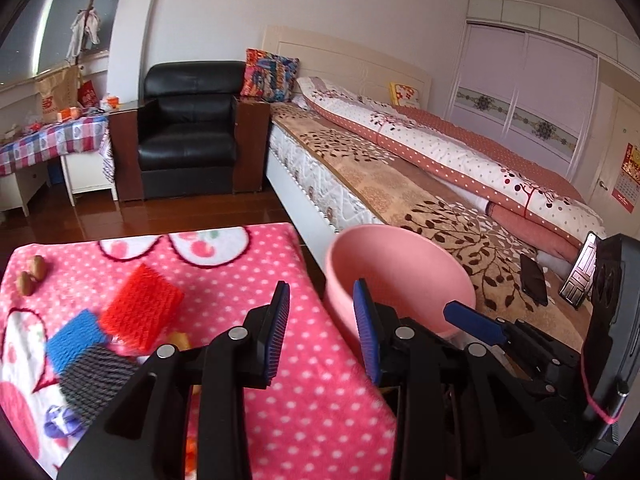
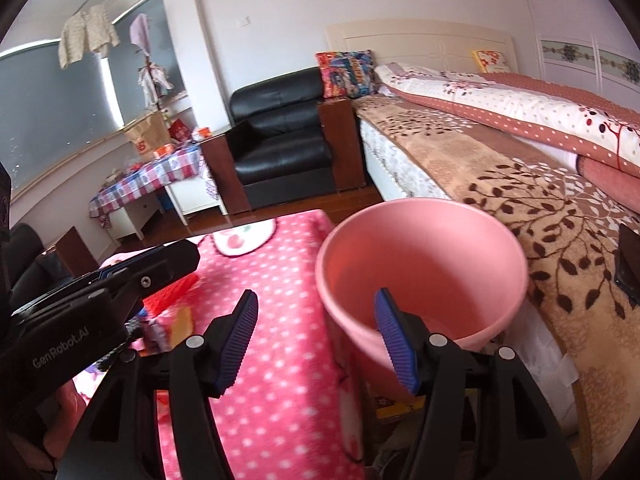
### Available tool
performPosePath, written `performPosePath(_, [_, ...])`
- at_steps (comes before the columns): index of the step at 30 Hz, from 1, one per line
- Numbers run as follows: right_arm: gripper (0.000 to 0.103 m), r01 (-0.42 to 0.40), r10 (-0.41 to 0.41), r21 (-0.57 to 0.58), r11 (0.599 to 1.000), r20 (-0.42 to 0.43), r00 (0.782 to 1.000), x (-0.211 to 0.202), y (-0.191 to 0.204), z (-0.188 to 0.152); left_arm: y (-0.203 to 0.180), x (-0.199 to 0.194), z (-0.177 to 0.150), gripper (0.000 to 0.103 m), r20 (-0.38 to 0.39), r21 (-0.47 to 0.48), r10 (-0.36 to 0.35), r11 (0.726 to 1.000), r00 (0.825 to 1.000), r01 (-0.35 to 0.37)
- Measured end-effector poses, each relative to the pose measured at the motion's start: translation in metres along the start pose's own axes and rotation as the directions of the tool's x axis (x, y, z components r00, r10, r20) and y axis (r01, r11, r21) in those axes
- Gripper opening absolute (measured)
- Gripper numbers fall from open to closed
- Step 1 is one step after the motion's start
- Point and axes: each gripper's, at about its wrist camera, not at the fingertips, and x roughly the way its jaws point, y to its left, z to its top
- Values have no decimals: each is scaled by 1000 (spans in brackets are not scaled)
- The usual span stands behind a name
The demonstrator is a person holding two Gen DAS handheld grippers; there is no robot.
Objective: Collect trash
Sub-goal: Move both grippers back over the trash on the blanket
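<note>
So the pink bin (image 2: 420,276) is a plain round plastic tub, smooth inside, nothing visible in it — it sits between the pink polka-dot blanket (image 1: 304,380) and the bed (image 1: 420,184). Left gripper (image 1: 322,320) and right gripper (image 2: 316,338) both have their jaws spread, nothing pinched. Two nuts (image 1: 32,274) lie at the blanket's far corner.

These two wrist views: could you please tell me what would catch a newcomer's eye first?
Probably the round pink plastic bucket, standing between the bed and the table under the pink polka-dot fleece blanket. Next, the red knitted square lying with a blue one and a grey one at the blanket's left. Both grippers, left and right, hang open and empty.
</note>
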Motion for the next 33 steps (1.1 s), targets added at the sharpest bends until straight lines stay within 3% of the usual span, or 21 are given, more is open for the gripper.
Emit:
performPosePath(13, [61,-116,113,-79,990,-41,993,-10,77,-25,76,-68,-20,33,52,-33,170,985,984,-169])
performPosePath(22, [60,-175,170,-134,975,-54,984,-9,118,-22,149,-114,-22,33,103,-124,315,945,944,-302])
performPosePath(28, [60,-262,248,-198,944,-92,964,-2,149,-18,184,-131,-19,33,105,-160,372,922,922,-353])
performPosePath(33, [60,-359,319,-267,894,-182,930,18,186,-16,204,-135,-9,33,103,-168,376,919,921,-356])
